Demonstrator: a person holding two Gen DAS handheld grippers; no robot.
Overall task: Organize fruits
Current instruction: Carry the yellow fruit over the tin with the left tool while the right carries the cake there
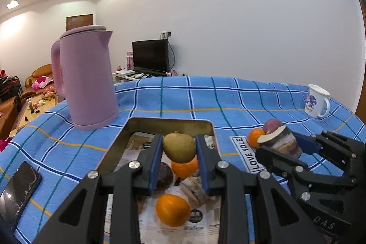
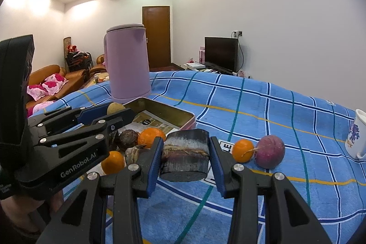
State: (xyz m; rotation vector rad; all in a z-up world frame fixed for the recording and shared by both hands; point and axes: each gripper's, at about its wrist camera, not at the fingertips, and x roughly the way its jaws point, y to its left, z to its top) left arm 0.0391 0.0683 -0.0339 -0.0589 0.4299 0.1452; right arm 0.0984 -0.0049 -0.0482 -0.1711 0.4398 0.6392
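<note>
Two hand-held grippers work over a table covered in a blue checked cloth (image 1: 228, 95). The left gripper (image 1: 179, 148) has its jaws pinching a greenish-brown fruit (image 1: 179, 147), held above an open metal tin (image 1: 169, 121). Inside the tin lie two oranges (image 1: 172, 209), a dark round fruit (image 1: 164, 174) and a cut taro piece (image 1: 193, 190). The right gripper (image 2: 185, 158) has its jaws clamped on a taro chunk (image 2: 185, 157) just right of the tin. On the cloth nearby sit another orange (image 2: 243, 150) touching a purple fruit (image 2: 270, 151). A pink kettle (image 1: 84, 79) stands behind the tin
</note>
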